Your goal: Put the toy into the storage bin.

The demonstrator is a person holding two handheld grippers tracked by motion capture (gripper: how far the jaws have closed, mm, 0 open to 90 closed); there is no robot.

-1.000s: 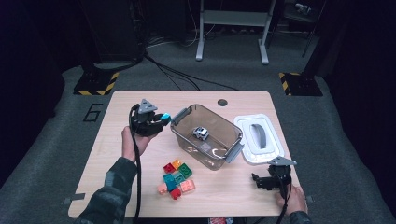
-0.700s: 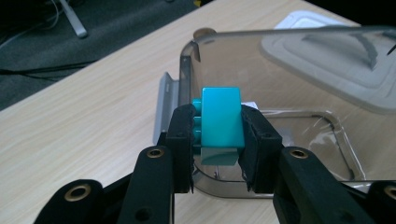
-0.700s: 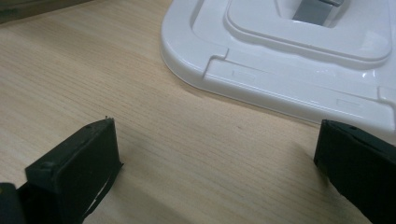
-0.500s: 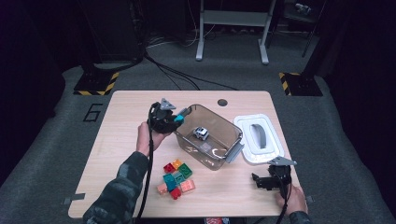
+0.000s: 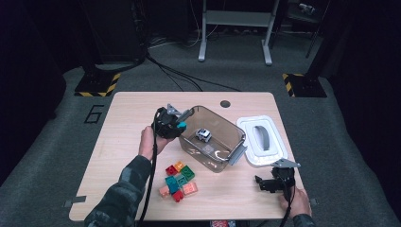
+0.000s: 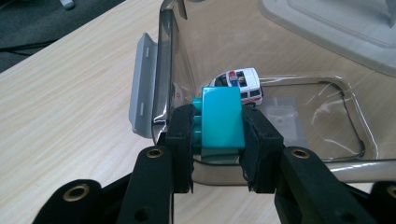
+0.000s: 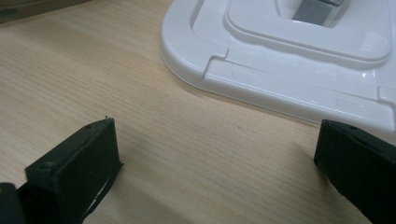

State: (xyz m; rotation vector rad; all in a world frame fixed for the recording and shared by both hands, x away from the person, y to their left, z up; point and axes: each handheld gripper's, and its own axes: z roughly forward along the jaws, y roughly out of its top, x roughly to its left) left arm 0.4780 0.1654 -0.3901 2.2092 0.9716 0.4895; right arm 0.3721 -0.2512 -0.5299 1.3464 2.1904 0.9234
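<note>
Change: the left claw [image 5: 176, 124] now sits at the bin's [image 5: 235, 135] near rim, closer than a second ago; the right claw [image 5: 270, 183] rests unmoved.
Left claw: pinching the teal block [image 6: 222, 119] over the rim.
Right claw: spread, on the desk [image 5: 127, 113] beside the white lid [image 7: 299, 60].
Block: teal, smooth-faced, glossy, studs facing sideways.
Bin: holds a toy car [image 6: 240, 84].

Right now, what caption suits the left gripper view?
Black fingers hold a teal plastic brick above a clear bin containing a toy van.
</note>
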